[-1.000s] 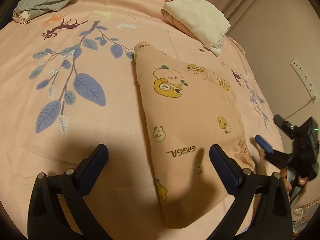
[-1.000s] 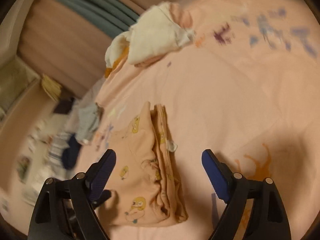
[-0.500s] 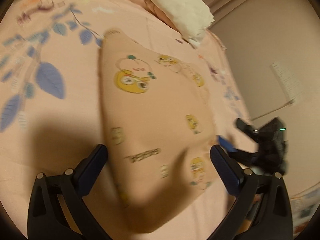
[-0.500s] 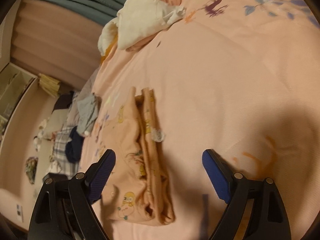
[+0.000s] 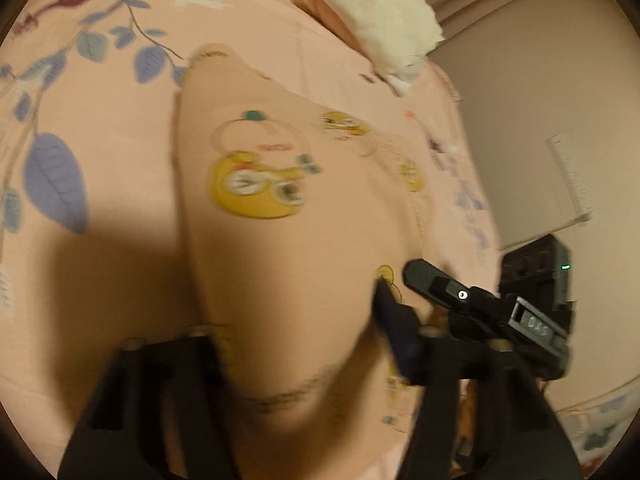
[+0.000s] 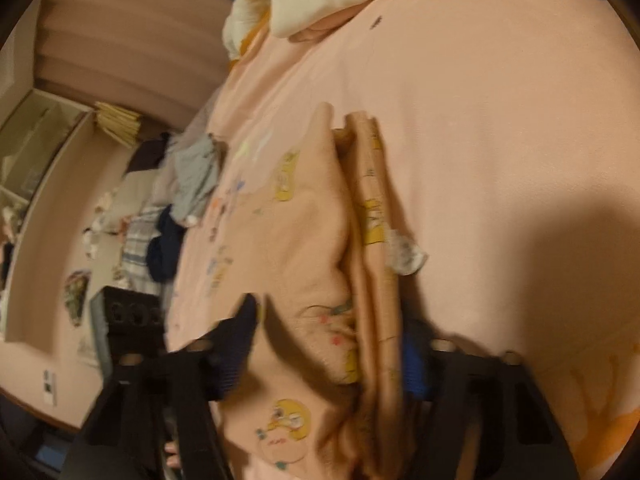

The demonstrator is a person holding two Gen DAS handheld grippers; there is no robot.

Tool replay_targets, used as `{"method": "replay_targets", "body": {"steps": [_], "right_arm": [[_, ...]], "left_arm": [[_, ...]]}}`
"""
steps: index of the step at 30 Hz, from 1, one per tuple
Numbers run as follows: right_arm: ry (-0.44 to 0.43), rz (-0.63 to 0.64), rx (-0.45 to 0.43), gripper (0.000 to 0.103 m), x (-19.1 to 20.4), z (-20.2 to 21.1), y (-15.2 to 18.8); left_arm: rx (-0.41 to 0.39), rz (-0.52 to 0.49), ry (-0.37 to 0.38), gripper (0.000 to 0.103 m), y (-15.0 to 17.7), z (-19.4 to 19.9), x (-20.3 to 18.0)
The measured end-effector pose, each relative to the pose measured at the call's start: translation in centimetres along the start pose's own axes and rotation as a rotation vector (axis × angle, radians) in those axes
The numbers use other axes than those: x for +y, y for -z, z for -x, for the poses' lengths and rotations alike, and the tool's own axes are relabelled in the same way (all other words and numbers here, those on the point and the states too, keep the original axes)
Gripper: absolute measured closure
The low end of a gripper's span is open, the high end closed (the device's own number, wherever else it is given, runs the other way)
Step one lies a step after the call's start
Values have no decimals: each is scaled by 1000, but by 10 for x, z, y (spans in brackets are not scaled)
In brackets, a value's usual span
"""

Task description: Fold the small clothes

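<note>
While both pairs of tongs are closing, the folded peach garment (image 5: 288, 264) lies between their jaws at its near end, one pair at each side, which looks like a hold taken on both corners together so the end can be lifted and doubled over evenly. The left tongs (image 5: 296, 344) straddle the near edge; blur hides whether the pads already press the cloth. The right tongs (image 6: 328, 344) bracket the stacked folded edges, and there too contact is not clear. In the left view the right tongs show just beside the garment's edge.

That garment rests flat on the pink bedsheet (image 6: 500, 128), its printed yellow figures up, layers showing along one side with a small white tag (image 6: 404, 256) sticking out. Farther off, a cream bundle (image 5: 376, 12) sits near the bed's far edge, probably waiting its turn. Beyond the bed, grey and dark clothes (image 6: 192, 180) lie heaped. No basket or box is visible.
</note>
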State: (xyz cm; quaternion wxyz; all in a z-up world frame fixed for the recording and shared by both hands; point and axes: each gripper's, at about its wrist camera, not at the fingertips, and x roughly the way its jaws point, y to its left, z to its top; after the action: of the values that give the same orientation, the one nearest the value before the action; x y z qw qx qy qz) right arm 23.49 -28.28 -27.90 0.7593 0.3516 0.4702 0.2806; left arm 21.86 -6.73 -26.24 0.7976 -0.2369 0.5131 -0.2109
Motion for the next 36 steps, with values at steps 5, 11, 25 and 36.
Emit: {"method": "replay_targets", "body": {"steps": [5,11,25,36], "right_arm": [[35,45,-32,62,3,3,5],[42,61,-60,65,2,6,7],[-8,185,-170,72,56,38,13],[-70,356,-186,72,146,34,18]], "left_arm": [[-54,-96,-99,60,8,-4,-15],[-56,-88,-92,61,9,0,-7],[-183,-253,-175,71,15,70,-49],[-306,-250,-227,71,9,162,-37]]}}
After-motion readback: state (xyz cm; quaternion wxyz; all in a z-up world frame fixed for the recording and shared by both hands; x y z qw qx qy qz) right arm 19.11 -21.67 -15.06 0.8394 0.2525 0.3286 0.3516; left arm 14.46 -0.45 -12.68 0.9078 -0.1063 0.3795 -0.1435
